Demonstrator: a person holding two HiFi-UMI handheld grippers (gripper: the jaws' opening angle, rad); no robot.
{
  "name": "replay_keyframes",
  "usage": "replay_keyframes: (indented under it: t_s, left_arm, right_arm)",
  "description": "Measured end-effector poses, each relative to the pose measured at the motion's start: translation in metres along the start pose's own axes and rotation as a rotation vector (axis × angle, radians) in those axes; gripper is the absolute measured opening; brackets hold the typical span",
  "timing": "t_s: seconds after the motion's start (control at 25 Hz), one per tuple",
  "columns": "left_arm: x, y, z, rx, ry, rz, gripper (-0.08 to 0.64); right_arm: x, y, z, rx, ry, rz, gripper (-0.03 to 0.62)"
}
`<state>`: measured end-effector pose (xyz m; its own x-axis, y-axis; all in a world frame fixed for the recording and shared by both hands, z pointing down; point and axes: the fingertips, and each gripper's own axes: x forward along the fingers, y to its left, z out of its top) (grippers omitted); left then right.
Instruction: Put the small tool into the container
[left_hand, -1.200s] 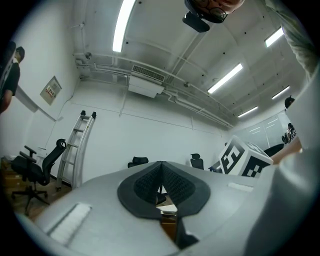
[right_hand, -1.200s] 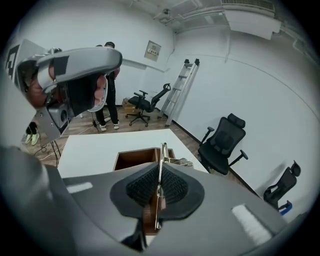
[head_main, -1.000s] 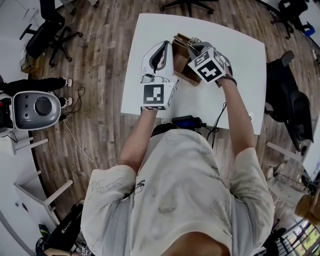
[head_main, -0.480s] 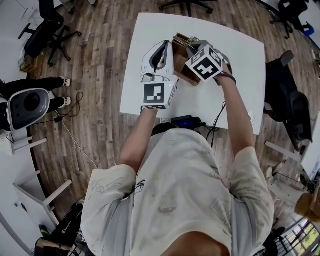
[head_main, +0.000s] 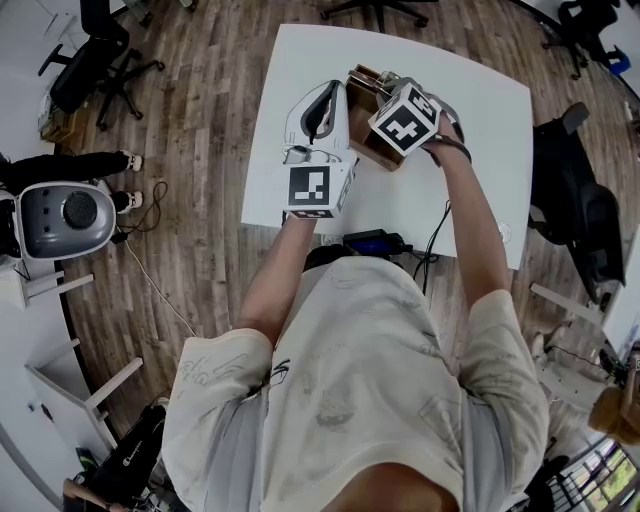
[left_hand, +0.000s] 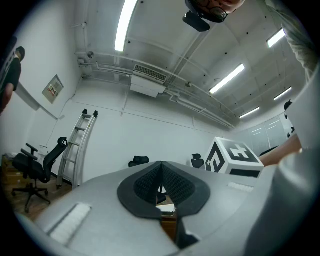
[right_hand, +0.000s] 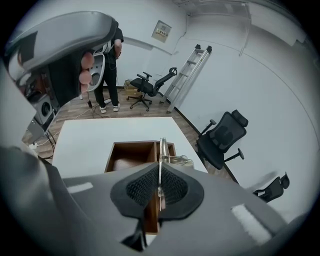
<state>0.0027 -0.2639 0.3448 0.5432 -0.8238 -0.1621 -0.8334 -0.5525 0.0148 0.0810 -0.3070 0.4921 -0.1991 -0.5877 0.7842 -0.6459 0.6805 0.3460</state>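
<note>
A wooden box (head_main: 366, 133) with compartments stands on the white table (head_main: 470, 110). In the right gripper view the box (right_hand: 131, 154) lies just ahead, open on top. My right gripper (right_hand: 160, 175) is shut on a thin metal tool (right_hand: 162, 149), which points forward over the box's inner divider. In the head view the right gripper (head_main: 392, 100) hovers over the box, its jaw tips hidden under its marker cube. My left gripper (head_main: 325, 100) is beside the box on the left. Its view looks upward, and its jaws (left_hand: 161, 181) are shut with nothing between them.
A black device (head_main: 372, 243) with cables lies at the table's near edge. Office chairs (head_main: 575, 215) stand around the table, and a grey round machine (head_main: 60, 215) is on the floor at left. A person (right_hand: 107, 75) and a ladder (right_hand: 187, 75) are at the far wall.
My right gripper has moved a little farther and leftward over the box with the tool. The left gripper has stayed put.
</note>
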Motion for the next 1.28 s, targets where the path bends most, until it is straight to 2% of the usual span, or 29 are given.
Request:
replay_keyframes:
  t_s: [0.72, 0.92, 1.28]
  left_arm:
    - [0.003, -0.001, -0.006, -0.001, 0.019, -0.013, 0.011]
    - [0.003, -0.001, -0.007, 0.002, 0.023, -0.015, 0.011]
    - [0.004, 0.000, -0.011, 0.002, 0.042, -0.013, 0.011]
  right_arm:
    - [0.013, -0.001, -0.026, 0.042, 0.100, 0.022, 0.009]
    - [0.024, 0.000, -0.038, 0.014, 0.146, 0.010, 0.009]
    - [0.024, -0.001, -0.039, 0.053, 0.140, 0.017, 0.014]
